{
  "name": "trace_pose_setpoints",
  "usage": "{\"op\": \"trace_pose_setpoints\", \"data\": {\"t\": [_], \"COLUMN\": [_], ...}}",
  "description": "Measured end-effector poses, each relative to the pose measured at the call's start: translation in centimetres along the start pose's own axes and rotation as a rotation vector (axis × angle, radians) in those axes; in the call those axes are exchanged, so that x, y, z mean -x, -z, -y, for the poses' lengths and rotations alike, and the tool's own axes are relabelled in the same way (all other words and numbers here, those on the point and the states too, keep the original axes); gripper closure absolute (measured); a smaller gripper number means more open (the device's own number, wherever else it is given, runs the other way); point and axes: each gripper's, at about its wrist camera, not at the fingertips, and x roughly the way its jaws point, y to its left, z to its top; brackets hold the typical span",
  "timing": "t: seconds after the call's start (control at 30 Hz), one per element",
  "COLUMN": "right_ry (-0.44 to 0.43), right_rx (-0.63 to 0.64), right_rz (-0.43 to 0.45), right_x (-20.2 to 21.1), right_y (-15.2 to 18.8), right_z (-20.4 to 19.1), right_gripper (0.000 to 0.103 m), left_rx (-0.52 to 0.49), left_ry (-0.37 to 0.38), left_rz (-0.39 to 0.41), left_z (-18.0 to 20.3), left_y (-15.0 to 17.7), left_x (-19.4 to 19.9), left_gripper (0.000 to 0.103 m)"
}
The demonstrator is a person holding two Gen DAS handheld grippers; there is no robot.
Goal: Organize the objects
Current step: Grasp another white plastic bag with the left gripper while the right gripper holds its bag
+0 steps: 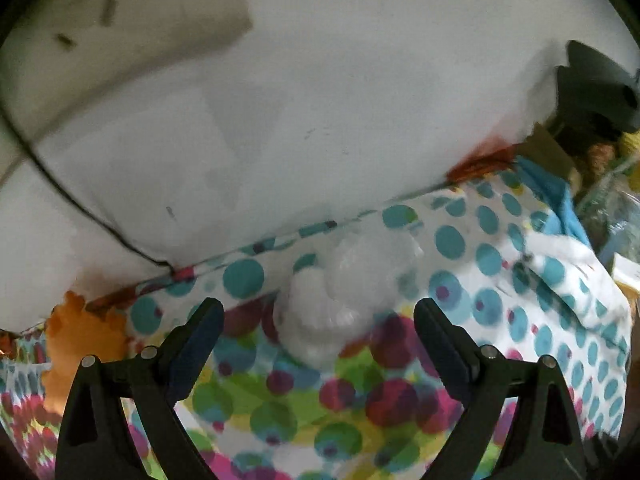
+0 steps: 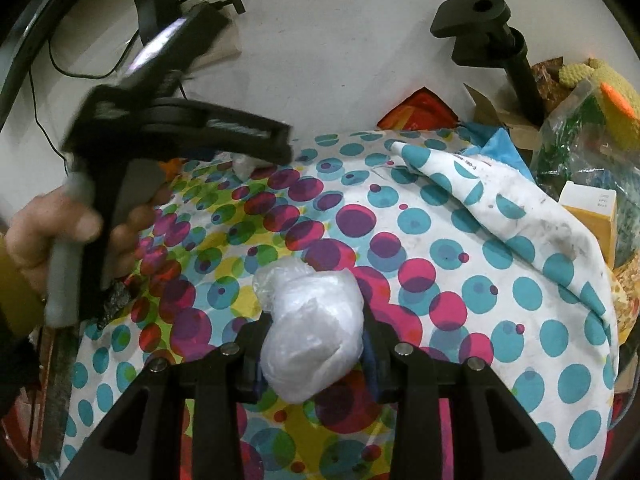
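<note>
The right hand-held gripper (image 2: 316, 344) is clamped on a white plastic-wrapped bundle (image 2: 310, 336), which sits between its fingers just above a spotted cloth (image 2: 400, 240). The left hand-held gripper (image 1: 318, 316) stands wide with nothing gripped, and another white plastic-wrapped bundle (image 1: 344, 296) lies on the cloth just ahead of its fingertips. Beyond the right one, up to its left, a hand (image 2: 52, 232) holds the left tool; farther off right are a black stand (image 2: 492, 40) and a clutter of bags (image 2: 580, 136).
</note>
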Motion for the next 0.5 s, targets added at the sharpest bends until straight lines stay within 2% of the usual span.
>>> {"op": "trace_pose_setpoints", "data": {"t": [0.07, 0.17, 0.2, 0.23, 0.33, 0.5], "right_ry": [-0.006, -0.012, -0.014, -0.013, -0.010, -0.001], "right_rx": [-0.005, -0.009, -0.011, -0.010, -0.008, -0.001], "right_rz": [0.001, 0.001, 0.001, 0.001, 0.001, 0.000], "right_x": [0.0, 0.1, 0.1, 0.1, 0.1, 0.1], "right_y": [0.0, 0.0, 0.0, 0.0, 0.0, 0.0], "right_z": [0.1, 0.2, 0.2, 0.3, 0.3, 0.1], "right_gripper": [0.067, 0.067, 0.067, 0.067, 0.067, 0.067], "left_rx": [0.004, -0.016, -0.024, -0.031, -0.037, -0.048], "left_ry": [0.005, -0.004, -0.002, 0.005, 0.009, 0.009], "left_rz": [-0.010, 0.028, 0.034, 0.041, 0.028, 0.009], "left_z": [0.0, 0.3, 0.4, 0.6, 0.9, 1.5], "left_y": [-0.2, 0.1, 0.1, 0.2, 0.4, 1.9], "left_x": [-0.7, -0.5, -0.3, 0.0, 0.4, 1.5], "left_gripper": [0.010, 0.026, 0.039, 0.059, 0.065, 0.067]}}
